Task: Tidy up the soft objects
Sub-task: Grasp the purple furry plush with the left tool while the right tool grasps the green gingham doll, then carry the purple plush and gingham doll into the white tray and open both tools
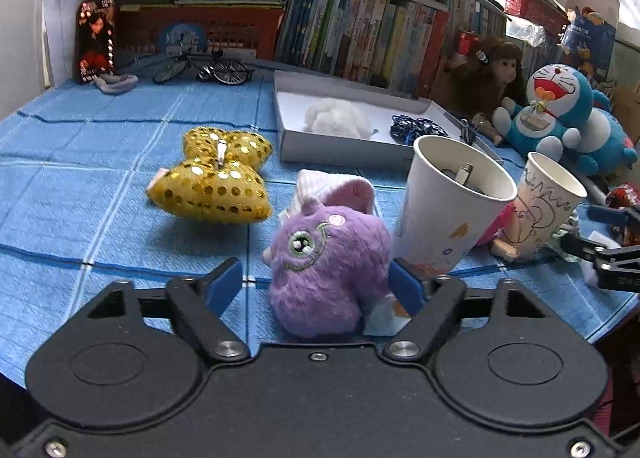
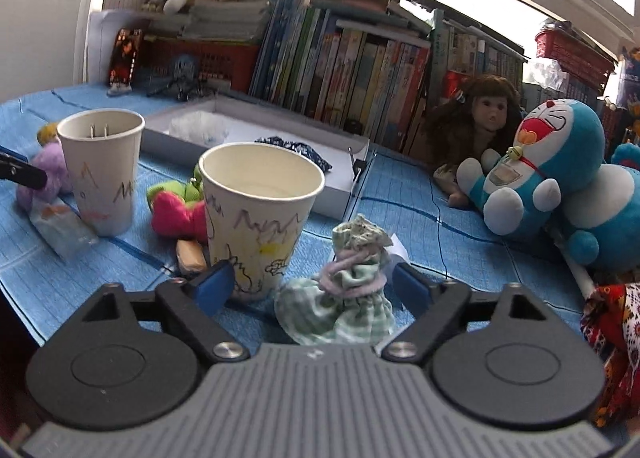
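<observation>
In the left wrist view a purple plush toy (image 1: 328,270) with a pink ear sits on the blue cloth between the blue pads of my left gripper (image 1: 316,285). The right pad is at its side and a gap shows at the left pad, so the gripper is open. In the right wrist view a green checked cloth bundle (image 2: 348,290) tied with a pink band lies between the pads of my right gripper (image 2: 314,289), which is open, with a gap on the left side. A gold sequinned bow plush (image 1: 216,177) lies further left.
Two drawn-on paper cups (image 2: 102,169) (image 2: 256,217) stand close by, with a pink and green plush (image 2: 176,209) between them. A white box (image 1: 340,151) holds a white fluffy thing (image 1: 336,117). A doll (image 2: 484,113) and blue cat plush (image 2: 536,161) lean against the books (image 2: 360,73).
</observation>
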Motion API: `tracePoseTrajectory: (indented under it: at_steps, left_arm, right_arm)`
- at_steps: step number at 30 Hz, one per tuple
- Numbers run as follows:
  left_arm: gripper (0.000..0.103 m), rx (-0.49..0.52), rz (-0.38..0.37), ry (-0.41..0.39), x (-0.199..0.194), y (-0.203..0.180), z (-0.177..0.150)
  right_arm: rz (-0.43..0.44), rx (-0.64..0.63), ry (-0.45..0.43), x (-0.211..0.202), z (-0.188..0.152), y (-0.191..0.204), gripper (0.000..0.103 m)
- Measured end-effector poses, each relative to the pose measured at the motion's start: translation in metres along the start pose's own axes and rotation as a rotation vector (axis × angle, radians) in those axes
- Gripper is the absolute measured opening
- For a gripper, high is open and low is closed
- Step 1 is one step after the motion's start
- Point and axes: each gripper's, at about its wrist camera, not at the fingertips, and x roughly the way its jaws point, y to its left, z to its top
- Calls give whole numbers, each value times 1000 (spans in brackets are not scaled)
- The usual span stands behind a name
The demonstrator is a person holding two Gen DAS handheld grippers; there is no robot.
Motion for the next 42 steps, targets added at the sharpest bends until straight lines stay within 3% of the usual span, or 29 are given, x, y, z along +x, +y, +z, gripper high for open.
tracePoseTrajectory:
  at_steps: [6,14,16,17,24,29,42]
  left_arm:
    - [63,-4,-14,17,6,-3,1]
    - [65,-20,-7,29,15,-4,3]
    - [55,-28,-16,38,17,-3,4]
    - [55,-30,-19,40,16,-4,4]
    - [50,47,4,-21,-5,-17,16]
    - [50,42,5,-64,-20,-15,31]
    - [50,25,-37,-77,-13,-7,100]
  right_arm:
    - [-17,-1,55,12,3,-5,71]
    - [-22,33,88,25,3,-13,54]
    - [-37,35,86,26,4,-14,43]
    - [-55,41,80,25,5,-14,34]
    - [-100,129,19,9,15,-27,30]
    - [-97,173,-34,-4,28,-35,29]
    - [-43,184,-110,-14,79,-39,29]
